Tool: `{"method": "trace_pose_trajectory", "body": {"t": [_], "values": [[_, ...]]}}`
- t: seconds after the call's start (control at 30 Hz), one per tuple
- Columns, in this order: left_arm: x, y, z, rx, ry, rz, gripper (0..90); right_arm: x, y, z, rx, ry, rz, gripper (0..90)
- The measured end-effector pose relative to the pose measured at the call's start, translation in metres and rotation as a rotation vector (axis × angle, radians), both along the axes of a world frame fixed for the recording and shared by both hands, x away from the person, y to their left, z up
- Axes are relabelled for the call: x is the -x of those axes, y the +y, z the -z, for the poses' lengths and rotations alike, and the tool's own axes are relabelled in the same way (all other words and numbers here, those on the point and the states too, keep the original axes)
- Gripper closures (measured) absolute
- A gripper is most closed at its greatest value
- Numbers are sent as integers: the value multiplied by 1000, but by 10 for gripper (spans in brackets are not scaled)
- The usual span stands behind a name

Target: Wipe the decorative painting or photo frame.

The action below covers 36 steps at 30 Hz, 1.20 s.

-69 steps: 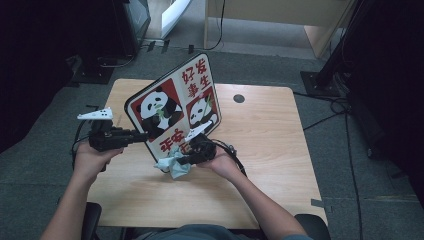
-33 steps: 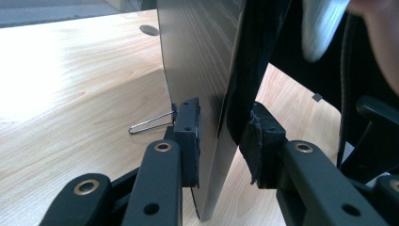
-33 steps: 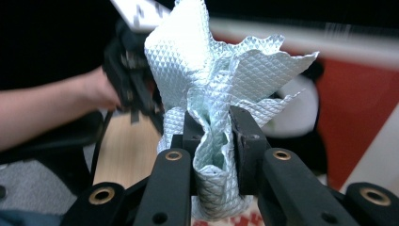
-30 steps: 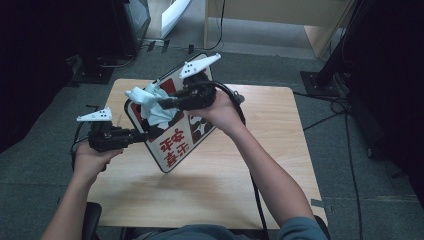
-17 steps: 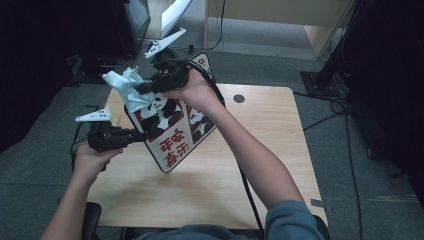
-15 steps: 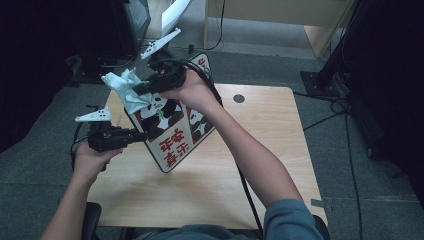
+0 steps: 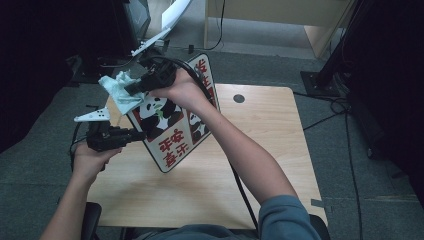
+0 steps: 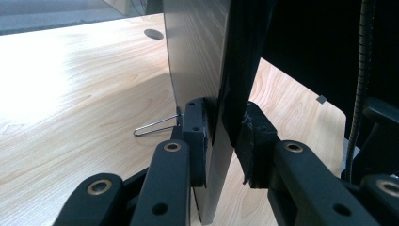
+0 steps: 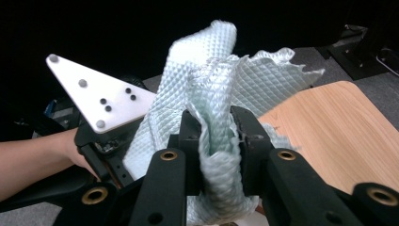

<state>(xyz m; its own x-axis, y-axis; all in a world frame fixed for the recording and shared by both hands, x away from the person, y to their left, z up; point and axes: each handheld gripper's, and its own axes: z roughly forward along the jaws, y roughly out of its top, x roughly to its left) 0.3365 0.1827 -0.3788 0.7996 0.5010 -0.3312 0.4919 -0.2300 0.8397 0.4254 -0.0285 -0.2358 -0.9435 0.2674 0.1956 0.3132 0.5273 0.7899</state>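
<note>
Left claw [image 7: 134, 135] is gripping the panda sign's [image 7: 172, 130] lower edge above the surface [image 7: 260, 150], while the right claw [image 7: 131, 90] is pressing a cloth [image 7: 117, 92] at its upper corner. Left gripper view: jaws are clamping the sign [image 8: 202, 61] edge-on. Right gripper view: jaws are pinching the bunched cloth [image 9: 216, 94].

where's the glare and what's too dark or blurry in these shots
Left gripper view: window-like glare washes out the table at left, while the panda sign gripped by the left tool reads sharp, with black at the upper right. Right gripper view: the cloth is crisp farther off, slightly soft between the right tool jaws, background black. High view: evenly lit table, dark corners.
</note>
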Motion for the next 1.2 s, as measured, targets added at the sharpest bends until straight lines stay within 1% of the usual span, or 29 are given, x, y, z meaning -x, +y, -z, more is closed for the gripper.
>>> {"method": "trace_pose_trajectory", "body": {"t": [0.13,0.2,0.3,0.4,0.43,0.5,0.7,0.8,1.07,1.2], "values": [[0,-1,0,2,1,2,753,-3,2,4,1,6,17,756],[1,-1,0,2,0,3,752,-3,3,5,0,-3,21,769],[0,-1,0,4,0,4,752,-2,3,6,2,-29,26,775],[1,-1,0,1,-3,-1,755,-2,2,6,-7,-23,34,775],[2,-1,-1,-5,-7,-4,757,-3,1,7,-11,-21,36,775],[2,-1,-1,-4,-4,-2,758,-3,-1,7,-15,-17,42,775],[1,-1,-1,1,0,0,758,-6,-6,9,-24,-32,60,775],[1,-1,0,5,3,3,756,-7,-9,9,-31,-30,71,775],[2,-1,0,0,0,9,753,-10,-18,9,-32,-40,83,776],[1,-1,0,1,-1,10,752,-13,-23,8,-34,-43,103,776]]}}
